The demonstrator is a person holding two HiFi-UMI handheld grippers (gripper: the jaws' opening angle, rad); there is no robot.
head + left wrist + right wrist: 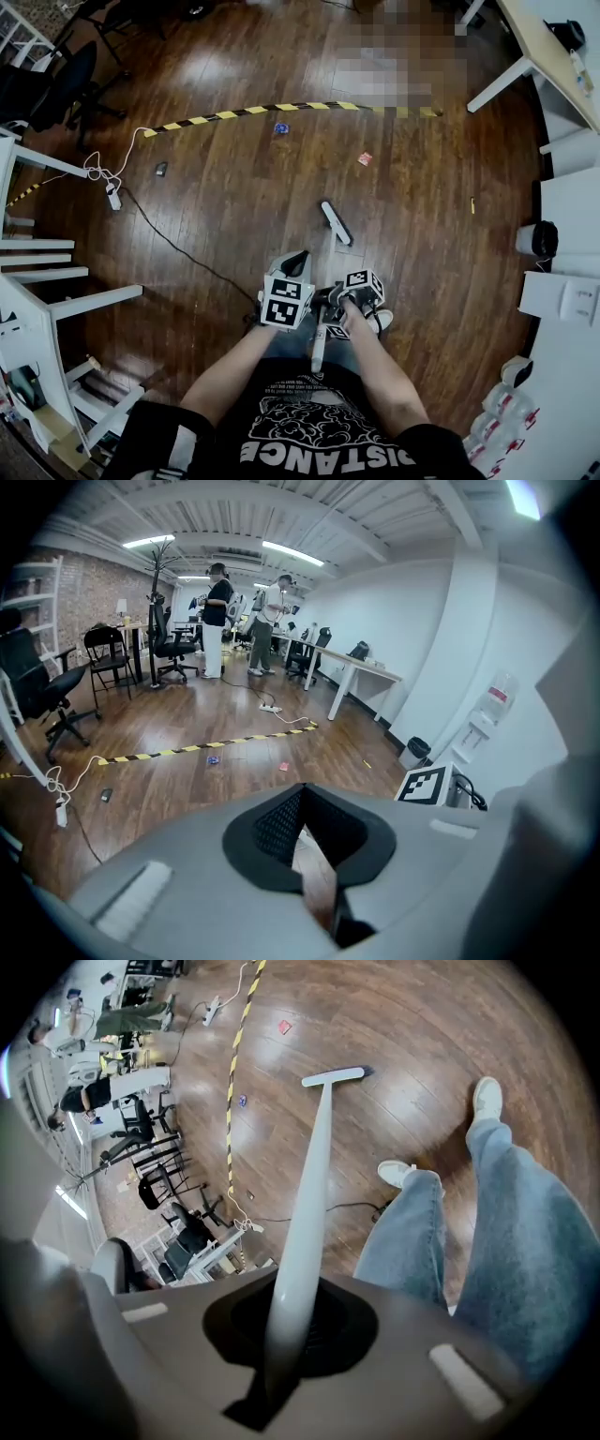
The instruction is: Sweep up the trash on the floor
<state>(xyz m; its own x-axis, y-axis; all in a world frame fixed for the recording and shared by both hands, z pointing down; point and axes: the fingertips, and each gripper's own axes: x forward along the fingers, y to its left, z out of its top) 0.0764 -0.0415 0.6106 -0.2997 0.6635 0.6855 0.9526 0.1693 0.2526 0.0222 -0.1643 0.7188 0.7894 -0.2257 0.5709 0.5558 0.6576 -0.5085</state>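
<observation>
the right gripper (292, 1321) is clamped on the broom handle (314, 1176), and the broom head (336, 223) rests on the wood floor (234, 206). beyond the head, well apart, lie 2 bits of trash: a red scrap (365, 158) and, by the striped tape (281, 108), a blue scrap (281, 128). the left gripper (300, 799) has its tips together, holding nothing.

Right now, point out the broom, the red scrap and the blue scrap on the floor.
Broom (336, 223), head view, middle of its head.
Red scrap (365, 159), head view, its centre.
Blue scrap (281, 128), head view, its centre.
</observation>
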